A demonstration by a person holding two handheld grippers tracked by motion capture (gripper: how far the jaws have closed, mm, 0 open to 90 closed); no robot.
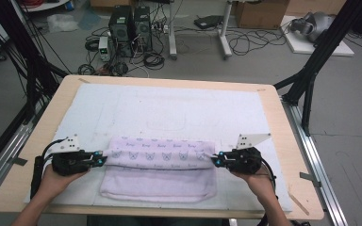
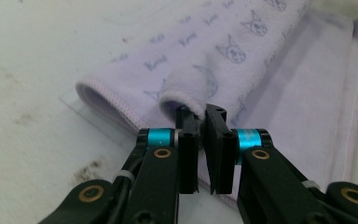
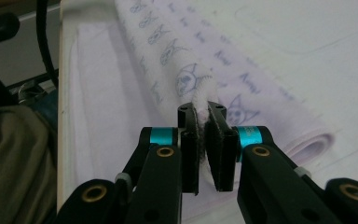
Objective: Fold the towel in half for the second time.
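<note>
A lilac towel is laid half folded in the lower middle of the frame, on the white-covered worktop. Its left corner is pinched by the left claw, and its right corner is pinched by the right claw.

The towel runs past the frame's edge (its print unreadable).
</note>
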